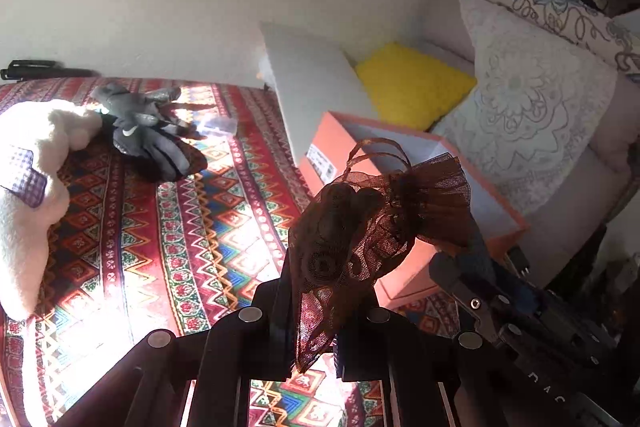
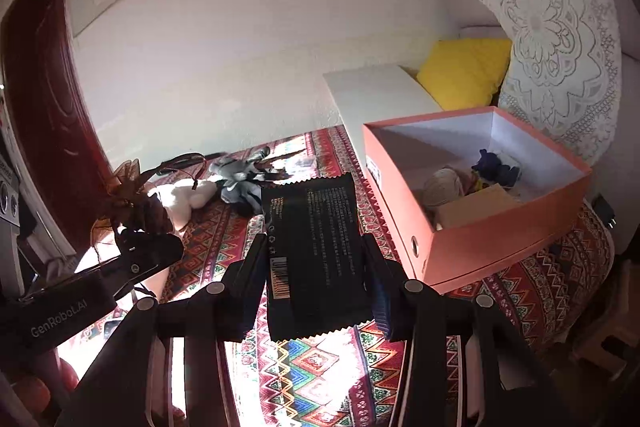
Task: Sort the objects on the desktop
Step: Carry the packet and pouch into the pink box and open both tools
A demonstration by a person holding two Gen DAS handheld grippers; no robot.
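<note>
In the left wrist view my left gripper [image 1: 320, 311] is shut on a brown mesh pouch [image 1: 356, 231] with dark round items inside, held above the patterned cloth beside the orange box [image 1: 336, 135]. My right gripper [image 2: 316, 267] is shut on a flat black packet [image 2: 316, 247] with a barcode, just left of the orange box [image 2: 480, 239]. The box is open and holds a yarn ball [image 2: 442, 187], a blue item [image 2: 496, 169] and a piece of cardboard. From the right wrist view, the left gripper [image 2: 152, 247] with the pouch [image 2: 136, 203] is at far left.
Grey gloves [image 1: 152, 135] and a white plush toy [image 1: 32, 187] lie on the red patterned cloth [image 1: 180, 227] near the wall. A white board [image 2: 380, 95], a yellow cushion [image 2: 464, 71] and lace pillows [image 2: 560, 47] stand behind the box. A black pen [image 1: 32, 69] lies along the wall.
</note>
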